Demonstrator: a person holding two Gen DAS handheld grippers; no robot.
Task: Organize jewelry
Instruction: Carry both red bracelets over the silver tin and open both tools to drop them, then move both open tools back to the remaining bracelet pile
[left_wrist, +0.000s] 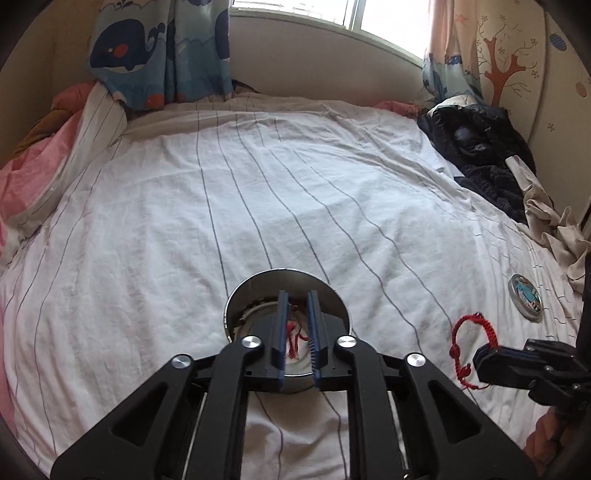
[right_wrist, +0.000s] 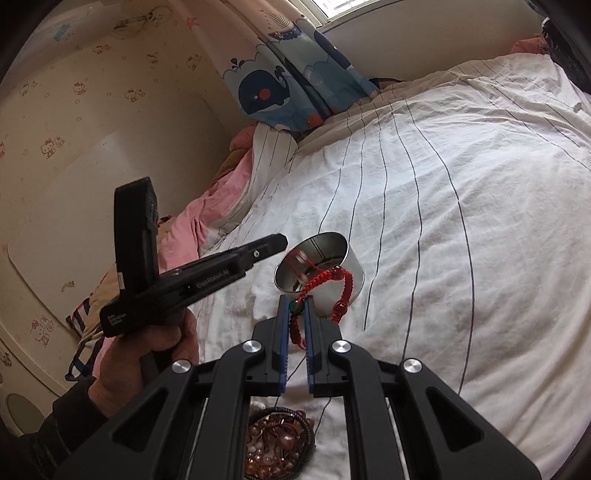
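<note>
A round silver tin (left_wrist: 332, 295) stands open on the striped white bedsheet, with red cord jewelry inside. My left gripper (left_wrist: 298, 295) hovers over the tin's mouth, its jaws narrowly apart with nothing clearly clamped. My right gripper (right_wrist: 297, 301) is shut on a red braided bracelet (right_wrist: 345, 291) with beads, held just in front of the tin (right_wrist: 354, 266). In the left wrist view the bracelet (left_wrist: 474, 332) hangs from the right gripper (left_wrist: 480, 356) at the right. A pile of pinkish bead jewelry (right_wrist: 277, 446) lies below the right gripper.
The tin's lid (left_wrist: 526, 297), with a blue picture, lies on the sheet at the right. Dark clothes (left_wrist: 484, 155) are heaped at the far right, pink bedding (left_wrist: 26, 184) at the left. Whale curtains (left_wrist: 159, 48) hang at the back.
</note>
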